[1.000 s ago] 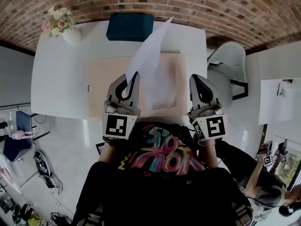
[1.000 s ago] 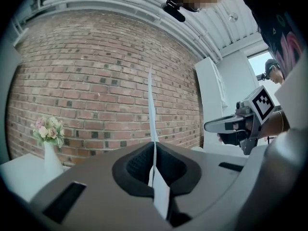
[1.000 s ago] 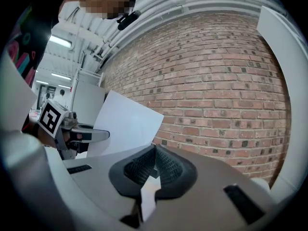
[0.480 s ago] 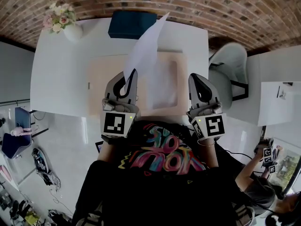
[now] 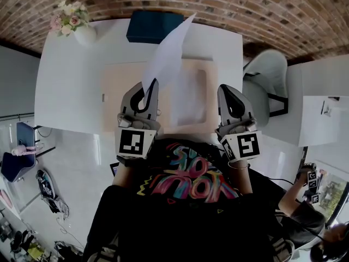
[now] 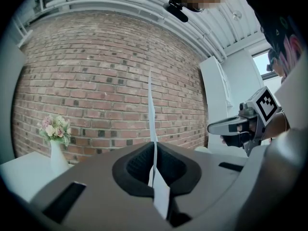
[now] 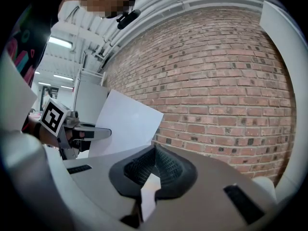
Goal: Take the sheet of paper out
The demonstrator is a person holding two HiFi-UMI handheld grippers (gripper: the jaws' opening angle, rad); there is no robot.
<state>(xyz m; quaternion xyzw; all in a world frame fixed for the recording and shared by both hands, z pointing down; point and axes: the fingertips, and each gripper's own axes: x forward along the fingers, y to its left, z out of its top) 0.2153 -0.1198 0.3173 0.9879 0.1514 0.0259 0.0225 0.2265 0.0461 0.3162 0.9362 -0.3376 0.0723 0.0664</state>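
A white sheet of paper point(image 5: 169, 53) stands up in the air over the table, slanting away toward the brick wall. My left gripper point(image 5: 152, 83) is shut on its lower corner. In the left gripper view the sheet point(image 6: 151, 109) shows edge-on, rising from between the closed jaws of that gripper point(image 6: 155, 146). My right gripper point(image 5: 226, 89) hovers level to the right of the sheet, apart from it, tips together. In its own view the right gripper point(image 7: 155, 148) looks shut, with a pale patch behind the tips, and the sheet point(image 7: 127, 124) hangs at the left.
A beige folder point(image 5: 117, 86) lies flat on the white table point(image 5: 65, 91) under both grippers, with a clear sleeve point(image 5: 188, 100) on it. A dark blue box point(image 5: 152, 29) and a vase of flowers point(image 5: 73, 23) stand at the far edge. A white chair point(image 5: 264, 72) is at the right.
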